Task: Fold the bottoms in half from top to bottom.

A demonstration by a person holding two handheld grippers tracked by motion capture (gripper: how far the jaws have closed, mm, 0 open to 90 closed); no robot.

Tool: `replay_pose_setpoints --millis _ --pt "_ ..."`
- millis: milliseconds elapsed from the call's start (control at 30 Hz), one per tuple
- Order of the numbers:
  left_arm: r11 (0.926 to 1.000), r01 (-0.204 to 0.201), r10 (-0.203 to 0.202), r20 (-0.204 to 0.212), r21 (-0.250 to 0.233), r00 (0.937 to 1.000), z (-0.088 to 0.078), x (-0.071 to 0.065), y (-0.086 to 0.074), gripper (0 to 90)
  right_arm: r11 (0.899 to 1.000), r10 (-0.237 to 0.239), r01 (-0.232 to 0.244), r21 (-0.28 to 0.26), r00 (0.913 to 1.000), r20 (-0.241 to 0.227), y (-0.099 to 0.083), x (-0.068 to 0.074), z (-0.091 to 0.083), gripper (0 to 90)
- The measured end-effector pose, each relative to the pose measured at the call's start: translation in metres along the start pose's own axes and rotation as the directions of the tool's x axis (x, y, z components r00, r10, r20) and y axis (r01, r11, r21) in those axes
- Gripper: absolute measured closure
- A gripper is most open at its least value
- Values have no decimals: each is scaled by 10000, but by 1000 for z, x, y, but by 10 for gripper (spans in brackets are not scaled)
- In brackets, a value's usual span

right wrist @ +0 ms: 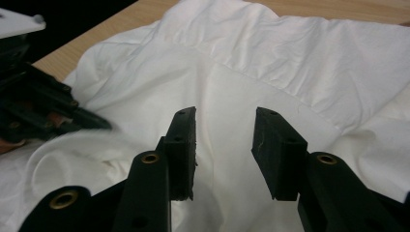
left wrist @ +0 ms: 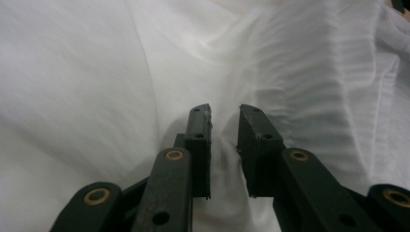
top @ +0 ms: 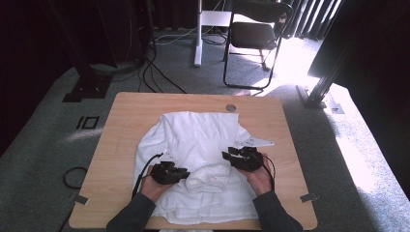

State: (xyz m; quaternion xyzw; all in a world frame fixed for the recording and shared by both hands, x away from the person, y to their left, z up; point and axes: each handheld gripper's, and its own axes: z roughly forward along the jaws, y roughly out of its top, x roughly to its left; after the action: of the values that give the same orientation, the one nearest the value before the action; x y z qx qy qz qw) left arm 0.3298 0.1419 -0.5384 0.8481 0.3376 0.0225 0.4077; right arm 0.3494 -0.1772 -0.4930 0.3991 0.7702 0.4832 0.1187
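Note:
A white garment [top: 198, 140] lies spread and crumpled on the wooden table [top: 130, 111], with a bunched fold [top: 210, 176] between my two hands. My left gripper [top: 186, 173] rests low on the cloth's near left part. In the left gripper view its jaws [left wrist: 225, 108] stand a narrow gap apart over the white fabric [left wrist: 96, 72], a small ridge of cloth rising between them without being pressed. My right gripper [top: 227, 155] hovers over the cloth at the right. Its jaws [right wrist: 225, 113] are open with nothing between them, above the garment [right wrist: 300, 63]. The left gripper [right wrist: 43, 106] appears at that view's left.
A small round metal disc [top: 230, 107] sits at the table's far edge. Bare wood borders the garment left and right. Beyond the table stand a black folding chair [top: 256, 34] and a white post [top: 198, 34]. Cables [top: 72, 176] lie on the grey carpet.

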Motion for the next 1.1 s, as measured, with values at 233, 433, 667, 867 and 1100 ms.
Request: replay_pose_setpoints --millis 233,433,667,867,1100 --pt "9999 128 -127 82 -83 9999 -4 -5 -14 723 9915 -517 577 1166 9972 -536 -26 31 22 595" --pt "9995 288 -285 200 -127 9994 -8 -4 -24 692 9786 -839 945 1826 9944 -649 -63 54 19 606" --pt "9998 107 -104 180 -157 9998 -15 -8 -21 641 9677 -885 1082 2278 9915 -951 -64 57 17 604" --pt "9965 -113 56 -694 -825 9976 -39 7 10 584 9862 -1013 1035 1292 9946 -235 -33 35 13 534" --pt "9897 55 -322 -1843 -1434 9823 -33 50 57 541 9933 -798 686 927 9891 1233 10 -9 40 502"
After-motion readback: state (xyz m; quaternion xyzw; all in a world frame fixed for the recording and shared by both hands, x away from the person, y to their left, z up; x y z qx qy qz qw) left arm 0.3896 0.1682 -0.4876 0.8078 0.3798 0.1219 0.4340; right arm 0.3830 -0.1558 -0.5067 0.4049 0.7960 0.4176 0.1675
